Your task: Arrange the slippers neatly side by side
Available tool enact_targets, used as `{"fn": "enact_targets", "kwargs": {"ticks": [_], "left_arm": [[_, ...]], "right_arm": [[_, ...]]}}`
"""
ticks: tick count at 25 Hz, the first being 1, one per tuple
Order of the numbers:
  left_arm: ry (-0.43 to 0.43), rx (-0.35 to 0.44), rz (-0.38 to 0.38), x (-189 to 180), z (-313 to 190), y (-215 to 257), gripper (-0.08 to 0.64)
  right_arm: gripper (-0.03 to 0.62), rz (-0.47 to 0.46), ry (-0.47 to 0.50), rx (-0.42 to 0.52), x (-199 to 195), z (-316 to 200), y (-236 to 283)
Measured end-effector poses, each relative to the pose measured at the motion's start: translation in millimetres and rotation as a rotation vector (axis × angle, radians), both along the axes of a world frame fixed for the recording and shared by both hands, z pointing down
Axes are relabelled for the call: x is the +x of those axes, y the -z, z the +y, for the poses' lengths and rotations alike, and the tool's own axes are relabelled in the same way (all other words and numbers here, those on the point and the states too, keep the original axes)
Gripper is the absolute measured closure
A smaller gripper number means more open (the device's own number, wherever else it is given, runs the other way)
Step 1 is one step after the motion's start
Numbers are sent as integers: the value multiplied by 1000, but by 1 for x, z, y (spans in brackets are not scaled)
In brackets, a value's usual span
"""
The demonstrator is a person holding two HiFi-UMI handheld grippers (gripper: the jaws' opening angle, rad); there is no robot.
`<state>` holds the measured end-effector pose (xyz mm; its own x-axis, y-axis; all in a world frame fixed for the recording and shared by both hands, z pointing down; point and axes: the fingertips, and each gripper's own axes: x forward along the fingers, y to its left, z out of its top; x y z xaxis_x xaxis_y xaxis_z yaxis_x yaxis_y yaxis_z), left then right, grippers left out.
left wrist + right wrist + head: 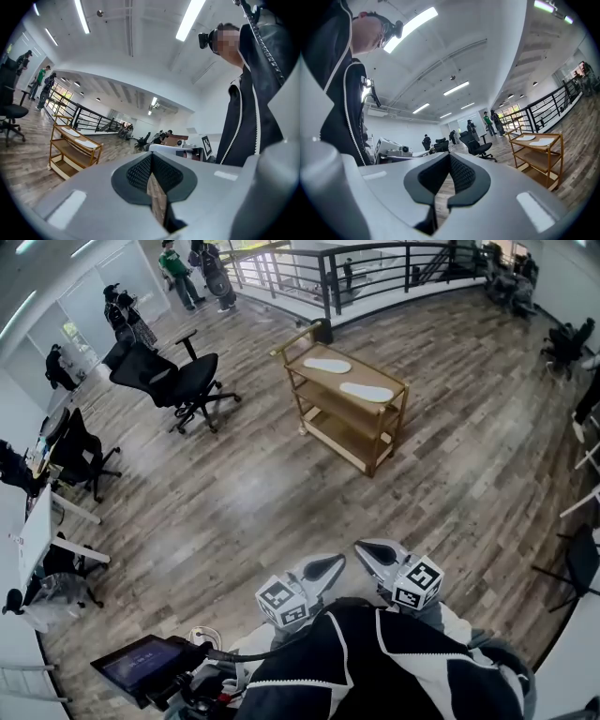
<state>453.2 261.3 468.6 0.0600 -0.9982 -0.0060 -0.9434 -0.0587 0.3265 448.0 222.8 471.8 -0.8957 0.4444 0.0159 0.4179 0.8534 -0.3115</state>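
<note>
Two white slippers lie on the top shelf of a wooden cart [386, 448]: one [327, 365] toward the far end, the other [367, 392] nearer, a gap between them. They also show small in the left gripper view as slippers [75, 134] and in the right gripper view as slippers [536, 138]. My left gripper [327, 568] and right gripper [372, 553] hang close to my body, far from the cart. Both are shut with nothing between the jaws; the same shows for the left gripper [154, 185] and the right gripper [446, 180].
A black office chair [173, 381] stands left of the cart on the wood floor. More chairs and desks [42, 521] line the left wall. A black railing [375, 273] runs behind the cart. People [178, 273] stand at the far left. A tablet [141, 667] sits at my lower left.
</note>
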Motion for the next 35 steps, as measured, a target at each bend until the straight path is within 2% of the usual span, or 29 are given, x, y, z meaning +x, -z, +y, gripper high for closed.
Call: {"fn": "enact_targets", "kwargs": {"ticks": [8,15,19,23,25,29,33,35], "left_arm": [[3,-16,12,-11,-26,-9,540],[-25,-10,35,-49,-39,-9,540],[-44,-26,29,-82,-46,-6,540],[-123,-42,-27,-114,-62,-3,540],[-152,-30,-50,-138,-66,0,540],[-197,-8,-51,-185,-68,-3,540],[-217,-12,-84,-229,-63,-9,540],[-213,-6,-68,-252,-60,-11,540]], "right_arm": [[588,-2,11,-13,-5,-22,-13],[588,13,-2,3,-37,-29,-13],[588,15,-30,-5,-69,-36,-13],[588,9,-98,-8,-105,-52,-15],[588,4,-122,-2,-130,-55,-14],[588,3,-166,11,-178,-57,-10],[588,2,-211,26,-221,-58,-13],[588,8,-223,52,-240,-55,-14]]}}
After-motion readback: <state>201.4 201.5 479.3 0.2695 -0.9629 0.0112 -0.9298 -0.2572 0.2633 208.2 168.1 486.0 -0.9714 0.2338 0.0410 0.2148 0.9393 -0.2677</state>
